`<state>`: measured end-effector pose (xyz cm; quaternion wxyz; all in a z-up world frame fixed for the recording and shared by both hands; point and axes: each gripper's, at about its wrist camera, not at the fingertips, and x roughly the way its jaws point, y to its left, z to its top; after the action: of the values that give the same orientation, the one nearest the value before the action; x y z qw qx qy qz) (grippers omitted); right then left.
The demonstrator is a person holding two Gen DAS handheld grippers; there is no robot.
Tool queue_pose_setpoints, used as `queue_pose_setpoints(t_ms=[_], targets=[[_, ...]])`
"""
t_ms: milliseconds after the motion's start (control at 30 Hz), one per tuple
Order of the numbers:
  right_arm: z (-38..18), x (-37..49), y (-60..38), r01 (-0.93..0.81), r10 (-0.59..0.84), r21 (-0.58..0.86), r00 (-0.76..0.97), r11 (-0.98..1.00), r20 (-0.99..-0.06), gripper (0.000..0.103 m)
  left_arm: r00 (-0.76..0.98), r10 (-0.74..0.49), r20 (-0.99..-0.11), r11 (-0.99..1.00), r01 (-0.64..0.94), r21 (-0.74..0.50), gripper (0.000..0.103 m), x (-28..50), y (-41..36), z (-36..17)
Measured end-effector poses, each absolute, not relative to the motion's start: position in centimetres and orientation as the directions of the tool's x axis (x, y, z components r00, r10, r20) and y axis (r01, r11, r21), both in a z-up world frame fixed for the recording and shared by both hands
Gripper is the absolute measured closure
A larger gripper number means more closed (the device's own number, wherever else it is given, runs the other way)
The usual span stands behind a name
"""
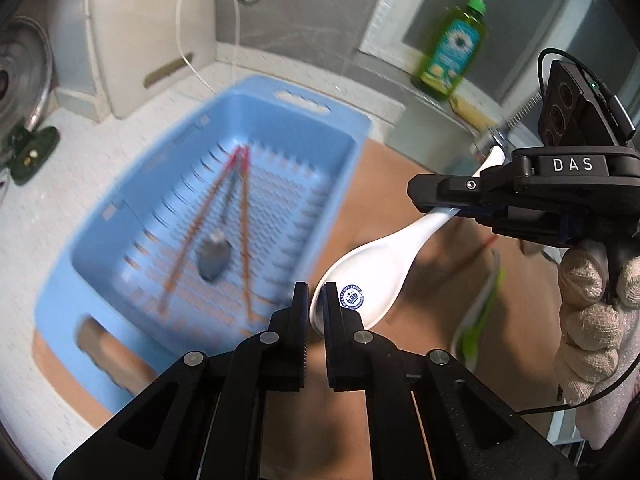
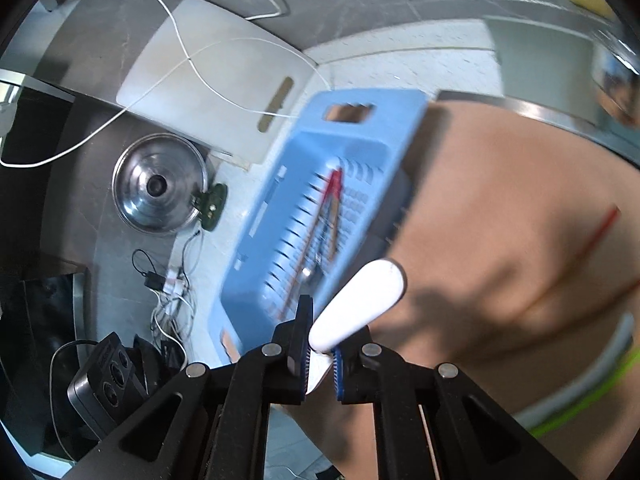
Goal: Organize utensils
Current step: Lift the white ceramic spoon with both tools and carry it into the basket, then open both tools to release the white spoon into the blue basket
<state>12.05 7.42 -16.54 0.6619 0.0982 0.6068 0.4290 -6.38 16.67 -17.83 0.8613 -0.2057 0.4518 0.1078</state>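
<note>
A white ceramic soup spoon (image 1: 384, 264) with a blue round mark is held in the air by both grippers. My left gripper (image 1: 316, 300) is shut on the rim of its bowl. My right gripper (image 1: 444, 210) is shut on its handle; in the right wrist view the spoon (image 2: 360, 300) sticks out from between that gripper's (image 2: 320, 354) fingers. To the left lies a blue slotted basket (image 1: 132, 208) holding red-tipped chopsticks (image 1: 244, 216) and a metal spoon (image 1: 214, 258). The basket also shows in the right wrist view (image 2: 288, 208).
A brown mat (image 1: 436, 288) lies under the spoon, with a green-edged item (image 1: 480, 312) and a red-tipped chopstick (image 2: 596, 232) on it. A white cutting board (image 1: 152, 32), a steel pot lid (image 2: 158, 188), cables (image 2: 172, 296) and a green soap bottle (image 1: 454, 46) stand around.
</note>
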Motion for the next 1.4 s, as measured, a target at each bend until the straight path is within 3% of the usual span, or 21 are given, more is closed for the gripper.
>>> queue_pose_setpoints(t_ms=[500, 1167, 1400], targets=[[-20.1, 14.6, 19.5, -0.512, 0.619, 0.585, -0.126, 0.629, -0.775, 0.095, 0.501, 0.064, -0.863, 0.859, -0.468, -0.208, 0.097, -4.5, 25.3, -21.2], [-25.9, 15.2, 25.1, -0.509, 0.513, 0.538, -0.204, 0.672, -0.834, 0.095, 0.405, 0.075, -0.911, 0.863, -0.485, -0.144, 0.097, -2.1, 27.4, -24.8], [-26.0, 15.2, 25.1, -0.523, 0.499, 0.521, -0.197, 0.674, -0.844, 0.087, 0.41, 0.072, -0.909, 0.847, -0.507, -0.161, 0.097, -2.8, 27.7, -24.6]])
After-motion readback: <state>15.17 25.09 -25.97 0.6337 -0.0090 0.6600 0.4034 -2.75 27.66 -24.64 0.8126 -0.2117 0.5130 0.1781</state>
